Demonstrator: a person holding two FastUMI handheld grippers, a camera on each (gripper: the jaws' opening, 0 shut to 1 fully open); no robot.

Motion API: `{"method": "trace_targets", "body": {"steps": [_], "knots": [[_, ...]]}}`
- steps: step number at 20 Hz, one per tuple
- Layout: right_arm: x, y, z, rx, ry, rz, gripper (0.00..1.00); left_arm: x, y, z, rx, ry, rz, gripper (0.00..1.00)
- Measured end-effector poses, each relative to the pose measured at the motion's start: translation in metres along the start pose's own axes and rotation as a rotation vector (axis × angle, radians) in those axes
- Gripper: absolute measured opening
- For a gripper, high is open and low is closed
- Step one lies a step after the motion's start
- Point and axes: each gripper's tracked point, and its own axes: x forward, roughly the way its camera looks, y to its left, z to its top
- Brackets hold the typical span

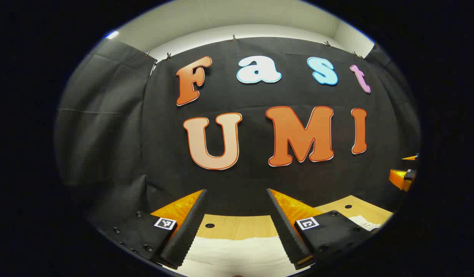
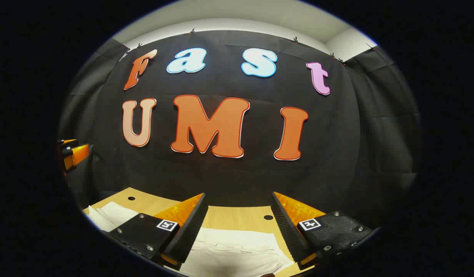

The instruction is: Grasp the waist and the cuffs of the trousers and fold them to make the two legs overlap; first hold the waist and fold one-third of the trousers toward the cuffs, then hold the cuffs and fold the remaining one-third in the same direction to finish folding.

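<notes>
Wall: black cloth (image 1: 260, 181) hanging from clips.
Above: pale wall (image 1: 237, 19) showing.
Table: light wood (image 2: 237, 219), holes dotting it.

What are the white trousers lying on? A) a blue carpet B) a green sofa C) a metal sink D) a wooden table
D: in the right gripper view the white trousers lie flat on a light wooden table, and the open right gripper hangs above them with nothing between its fingers.
</notes>
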Motion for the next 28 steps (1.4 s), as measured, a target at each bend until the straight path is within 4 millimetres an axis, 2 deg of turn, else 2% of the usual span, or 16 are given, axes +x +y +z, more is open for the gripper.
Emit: {"method": "trace_targets", "body": {"steps": [3, 8, 12, 15, 18, 21, 26, 28], "knots": [[-0.002, -0.005, -0.01, 0.033, 0.032, -0.028, 0.99, -0.003, 0.006, -0.01, -0.007, 0.02, 0.005, 0.99], [-0.007, -0.001, -0.002, 0.059, 0.012, -0.032, 0.99, -0.007, 0.023, 0.002, -0.003, -0.015, 0.014, 0.98], [-0.014, 0.002, -0.002, 0.024, 0.015, -0.053, 0.99, -0.014, 0.024, 0.001, 0.001, -0.024, -0.011, 0.98], [-0.02, 0.0, -0.01, 0.032, 0.042, -0.068, 0.99, -0.011, 0.021, -0.011, -0.017, 0.001, -0.046, 0.96], [-0.021, -0.009, -0.027, 0.014, 0.096, -0.086, 0.99, -0.007, 0.023, -0.038, -0.046, 0.086, -0.052, 0.98], [-0.018, -0.02, -0.055, 0.028, 0.181, -0.07, 0.99, -0.006, 0.027, -0.075, -0.104, 0.225, -0.013, 0.98], [-0.002, -0.062, -0.126, 0.107, 0.421, -0.088, 0.99, -0.017, 0.044, -0.148, -0.191, 0.522, 0.132, 0.98], [0.002, -0.073, -0.157, 0.147, 0.532, -0.09, 0.99, -0.024, 0.05, -0.17, -0.222, 0.615, 0.18, 0.98]]}}
